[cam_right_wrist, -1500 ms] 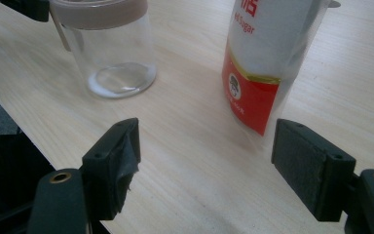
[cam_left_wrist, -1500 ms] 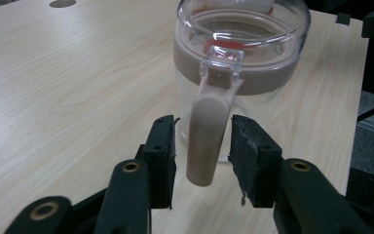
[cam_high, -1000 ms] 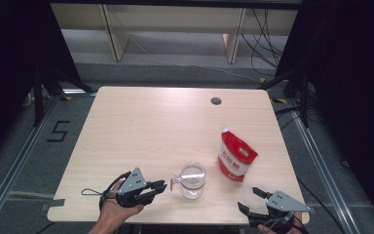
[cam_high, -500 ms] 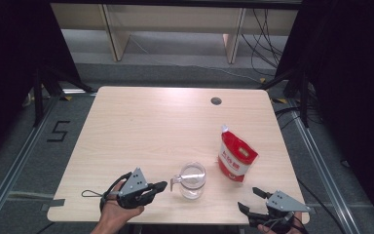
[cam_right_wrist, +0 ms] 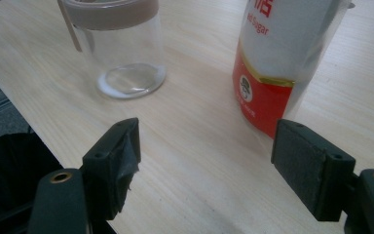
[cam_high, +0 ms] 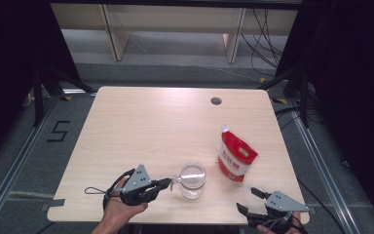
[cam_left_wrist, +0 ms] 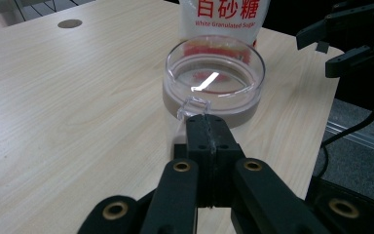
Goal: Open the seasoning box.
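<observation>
Glass jar (cam_high: 193, 180) just beyond left gripper (cam_high: 167, 183), tab (cam_left_wrist: 193, 106) at shut jaws

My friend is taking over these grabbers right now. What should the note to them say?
Left gripper: jaws have just closed, now shut at the clear tab on the jar lid's near edge; whether it is pinched is hard to tell.
Right gripper: open, empty, at the table's near right corner.
Jar: upright near the front edge, looks empty, lid on.
Sugar bag: stands upright just right of the jar, apart from it, untouched.
Done: left gripper brought to the lid tab.
Left, probably: open the lid, then bring in the sugar.
</observation>
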`<state>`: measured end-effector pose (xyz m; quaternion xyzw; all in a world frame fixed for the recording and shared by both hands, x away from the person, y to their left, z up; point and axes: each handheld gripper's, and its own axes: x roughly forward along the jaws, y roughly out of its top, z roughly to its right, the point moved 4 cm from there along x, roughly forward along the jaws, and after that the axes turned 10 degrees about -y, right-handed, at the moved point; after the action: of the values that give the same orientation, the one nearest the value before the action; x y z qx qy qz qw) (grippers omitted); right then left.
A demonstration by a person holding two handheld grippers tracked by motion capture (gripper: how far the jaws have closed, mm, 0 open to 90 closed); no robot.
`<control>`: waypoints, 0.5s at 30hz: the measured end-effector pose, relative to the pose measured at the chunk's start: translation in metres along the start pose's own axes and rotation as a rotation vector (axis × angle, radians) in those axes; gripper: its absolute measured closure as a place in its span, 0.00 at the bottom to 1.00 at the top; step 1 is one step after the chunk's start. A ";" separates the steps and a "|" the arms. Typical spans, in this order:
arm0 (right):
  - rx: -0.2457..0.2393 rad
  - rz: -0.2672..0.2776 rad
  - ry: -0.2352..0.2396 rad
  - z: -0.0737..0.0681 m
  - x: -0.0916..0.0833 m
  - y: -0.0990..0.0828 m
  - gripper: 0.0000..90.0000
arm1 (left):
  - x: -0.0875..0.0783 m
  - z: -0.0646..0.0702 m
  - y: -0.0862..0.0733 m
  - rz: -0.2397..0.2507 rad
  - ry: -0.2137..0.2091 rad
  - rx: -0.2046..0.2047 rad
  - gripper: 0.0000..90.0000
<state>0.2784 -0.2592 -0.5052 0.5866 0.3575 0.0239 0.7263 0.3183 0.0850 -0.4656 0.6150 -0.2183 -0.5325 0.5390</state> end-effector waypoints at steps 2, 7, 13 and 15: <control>-0.011 0.006 0.003 0.000 -0.001 0.001 0.31 | 0.001 -0.002 0.001 -0.002 0.004 0.009 0.99; -0.010 0.018 0.006 -0.003 0.001 0.003 0.32 | 0.005 -0.005 0.004 0.008 -0.003 -0.008 0.99; -0.012 0.015 0.028 -0.007 0.001 0.004 0.34 | 0.010 0.000 0.015 0.015 -0.007 0.003 0.99; -0.009 0.008 0.032 -0.008 0.001 0.004 0.36 | 0.014 0.000 0.018 0.023 -0.018 0.005 0.99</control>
<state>0.2756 -0.2508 -0.5029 0.5845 0.3666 0.0380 0.7229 0.3279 0.0676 -0.4556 0.6089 -0.2317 -0.5313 0.5416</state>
